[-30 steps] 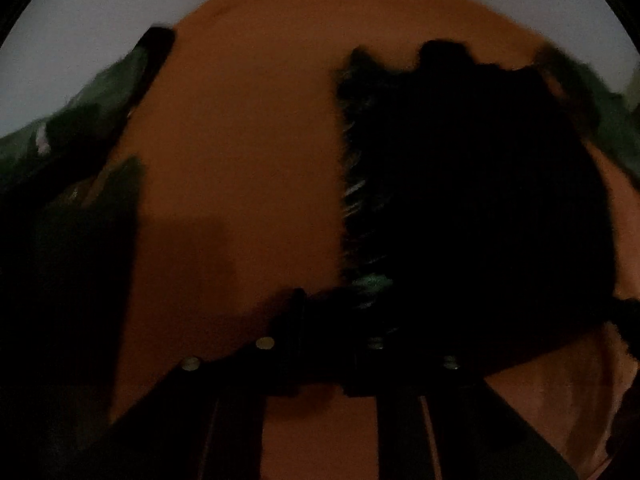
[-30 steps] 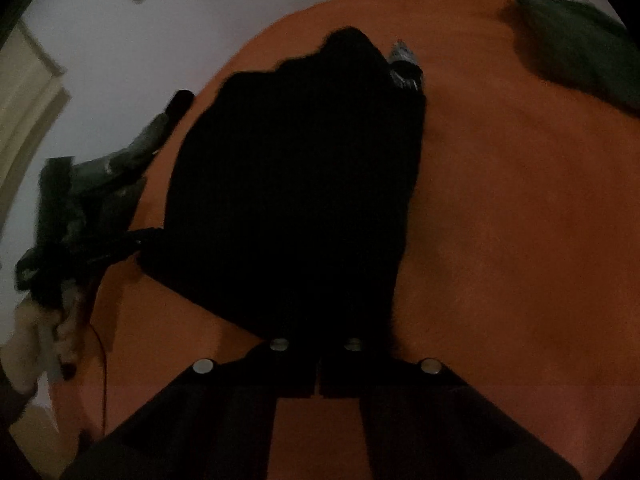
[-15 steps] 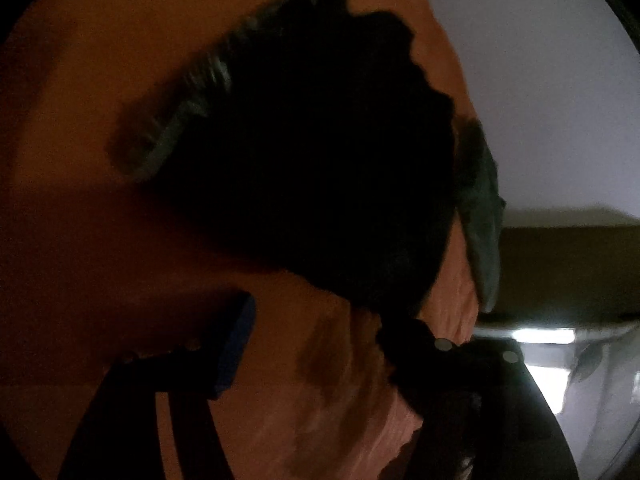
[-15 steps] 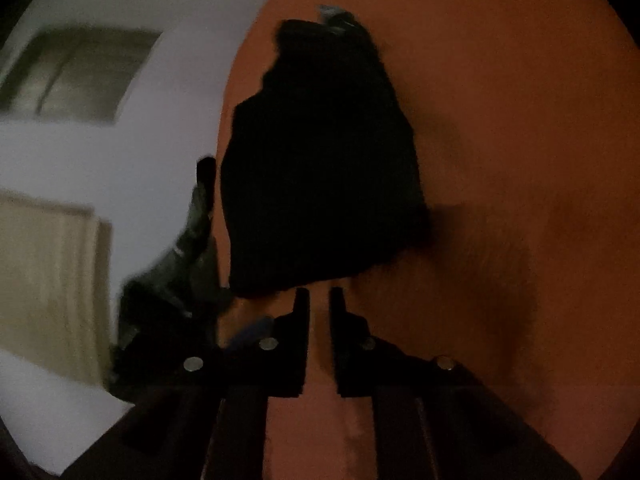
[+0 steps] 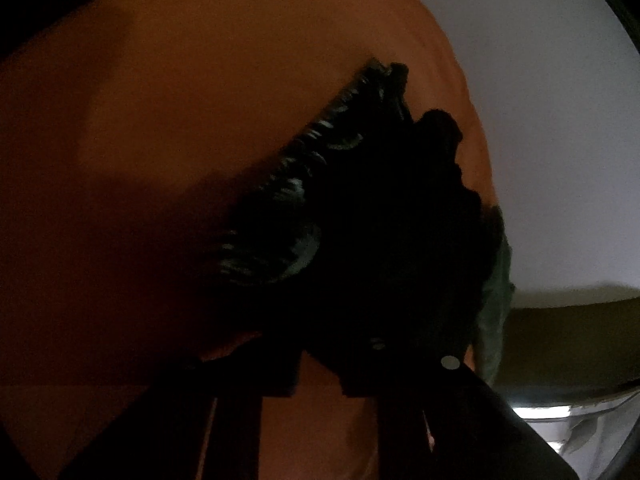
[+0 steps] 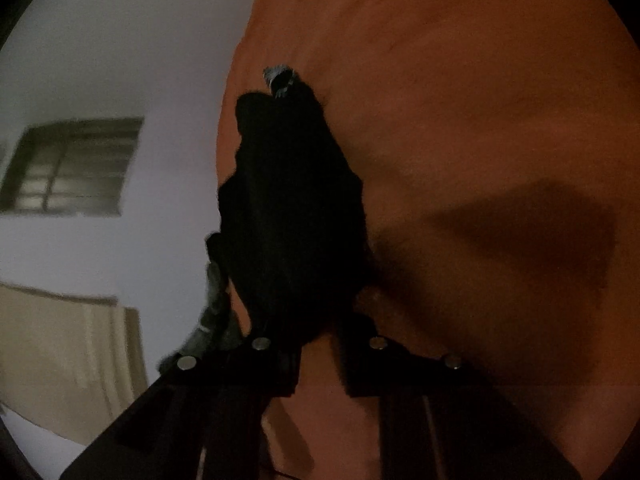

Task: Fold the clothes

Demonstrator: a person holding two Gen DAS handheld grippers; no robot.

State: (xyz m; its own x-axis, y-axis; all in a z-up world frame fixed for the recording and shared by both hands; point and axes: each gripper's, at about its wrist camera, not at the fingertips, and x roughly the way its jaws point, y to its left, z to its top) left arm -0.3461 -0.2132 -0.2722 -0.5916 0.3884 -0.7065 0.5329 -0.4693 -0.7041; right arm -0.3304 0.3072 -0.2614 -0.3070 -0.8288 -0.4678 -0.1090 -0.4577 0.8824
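Observation:
A black garment [image 5: 380,232] with a grey gathered waistband [image 5: 288,208] lies bunched on the orange bedsheet [image 5: 160,120]. My left gripper [image 5: 320,376] sits at its near edge, jaws partly apart with orange sheet showing between them; the cloth overlaps the right fingertip [image 5: 360,372]. From the right wrist, the same black garment [image 6: 292,208] runs away from me along the sheet's left edge, its waistband [image 6: 280,76] at the far end. My right gripper [image 6: 320,364] is open at the garment's near end, and cloth covers its left fingertip [image 6: 280,360].
The light is dim. A grey-green cloth [image 5: 496,312] hangs off the bed edge beside the black garment, seen also as a grey-green cloth [image 6: 212,312] from the right. A white wall [image 6: 120,60] with a window [image 6: 68,168] lies beyond. The orange sheet [image 6: 480,120] spreads to the right.
Both grippers were shut on the spread black garment a second ago and have since let go. The left opened wide, then narrowed; the right opened further. The garment now lies narrower.

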